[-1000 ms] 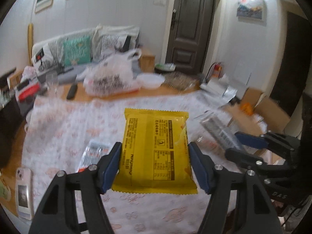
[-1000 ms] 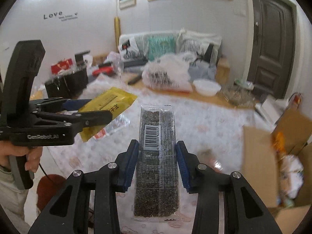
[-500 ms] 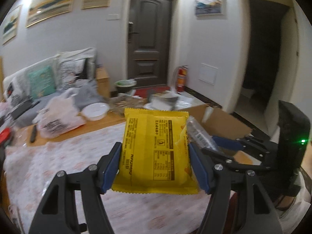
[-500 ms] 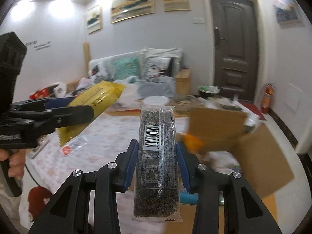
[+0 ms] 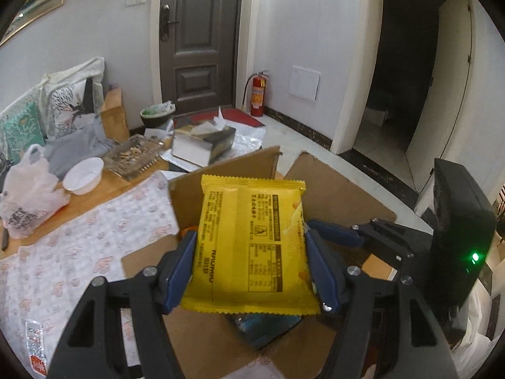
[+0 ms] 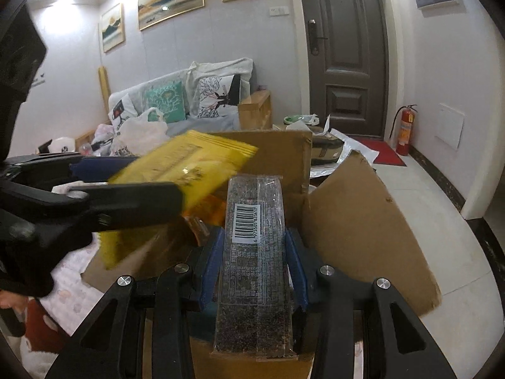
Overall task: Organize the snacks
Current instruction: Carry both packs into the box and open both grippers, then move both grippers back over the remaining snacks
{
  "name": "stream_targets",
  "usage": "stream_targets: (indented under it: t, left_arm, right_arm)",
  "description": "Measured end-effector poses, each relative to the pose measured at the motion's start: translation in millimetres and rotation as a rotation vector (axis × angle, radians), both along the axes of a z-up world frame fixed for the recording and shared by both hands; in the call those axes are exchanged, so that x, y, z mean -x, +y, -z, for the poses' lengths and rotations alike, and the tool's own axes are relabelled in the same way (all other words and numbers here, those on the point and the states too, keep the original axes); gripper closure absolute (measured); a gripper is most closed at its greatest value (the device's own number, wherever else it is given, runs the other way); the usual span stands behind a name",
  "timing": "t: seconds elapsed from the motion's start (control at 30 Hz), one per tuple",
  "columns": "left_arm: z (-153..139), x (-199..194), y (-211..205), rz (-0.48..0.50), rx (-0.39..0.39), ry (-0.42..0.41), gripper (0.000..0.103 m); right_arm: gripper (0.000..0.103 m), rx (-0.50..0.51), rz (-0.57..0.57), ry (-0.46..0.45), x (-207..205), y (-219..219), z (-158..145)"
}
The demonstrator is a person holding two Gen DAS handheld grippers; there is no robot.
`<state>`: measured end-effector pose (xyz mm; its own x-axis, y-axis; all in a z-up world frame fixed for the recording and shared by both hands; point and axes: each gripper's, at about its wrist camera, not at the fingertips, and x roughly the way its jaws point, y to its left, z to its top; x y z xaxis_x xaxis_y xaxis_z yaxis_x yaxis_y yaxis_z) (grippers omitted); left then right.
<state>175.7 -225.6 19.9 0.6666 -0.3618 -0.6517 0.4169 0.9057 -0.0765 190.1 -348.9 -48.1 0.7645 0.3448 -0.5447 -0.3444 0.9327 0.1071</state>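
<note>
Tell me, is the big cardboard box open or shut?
Open. The cardboard box has its flaps standing up, and other packets show inside under the yellow snack bag.

Each camera looks forward and downward along its own claw, close above the open cardboard box [image 5: 331,189] [image 6: 356,208]. Both views share that box, the dark door [image 5: 195,38] [image 6: 344,47] and the fire extinguisher [image 5: 258,94] [image 6: 405,130].
</note>
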Motion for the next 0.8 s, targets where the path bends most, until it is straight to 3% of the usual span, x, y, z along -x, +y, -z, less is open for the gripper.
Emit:
stream_targets:
  t: [0.3, 0.6, 0.8]
  left_arm:
    - [19.1, -30.4, -20.1, 0.016, -0.065, 0.066, 0.038]
    - [21.4, -34.3, -16.8, 0.028, -0.052, 0.076, 0.037]
    - [15.6, -31.4, -13.9, 0.024, -0.044, 0.056, 0.033]
  right_arm:
    - [0.067, 0.045, -0.009, 0.012, -12.2, 5.0, 10.4]
    - [0.065, 0.056, -0.005, 0.011, -4.6, 10.4, 8.7]
    - [0.051, 0.045, -0.023, 0.005, 3.6, 10.2, 5.0]
